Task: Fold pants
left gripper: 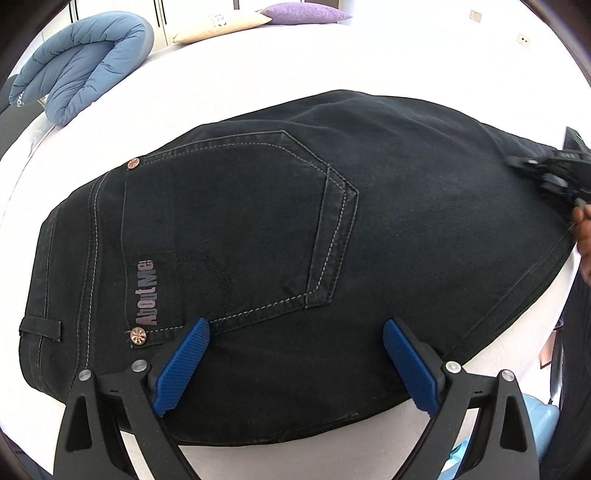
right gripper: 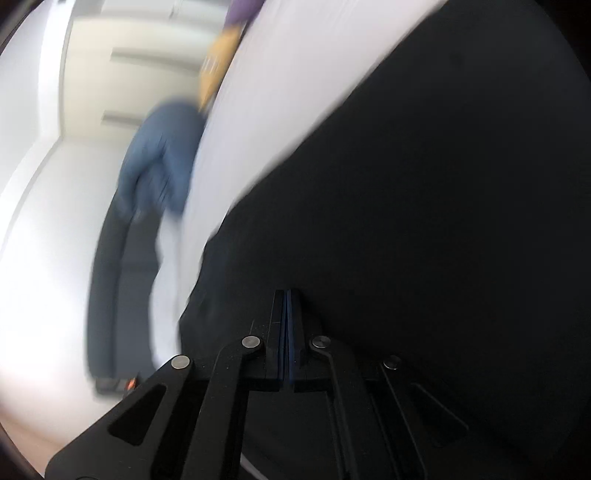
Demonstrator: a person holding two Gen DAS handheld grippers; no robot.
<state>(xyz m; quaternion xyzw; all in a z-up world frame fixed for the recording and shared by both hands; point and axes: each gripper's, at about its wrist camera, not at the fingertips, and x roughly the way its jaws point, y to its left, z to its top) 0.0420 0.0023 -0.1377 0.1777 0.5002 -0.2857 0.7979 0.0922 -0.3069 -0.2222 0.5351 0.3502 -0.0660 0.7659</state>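
Two grippers on black pants [left gripper: 295, 221] on bed [left gripper: 258, 66]: left gripper [left gripper: 295, 354], jaws wide apart, hovers w/o grip; right gripper [right gripper: 289, 325], jaws closed, apparently pinching cloth for fold.

Folded black denim pants [left gripper: 295, 236] lie on white bed [left gripper: 258, 74]; blue quilted duvet [left gripper: 85, 66] at ten o'clock, cream and purple pillows [left gripper: 266, 16] at twelve.

A white bed [left gripper: 295, 70] carried the black pants [left gripper: 277, 221], spread flat. A folded blue quilt [left gripper: 85, 66] lay near its far left edge, with a cream pillow [left gripper: 221, 26] and purple pillow [left gripper: 306, 13] beyond.
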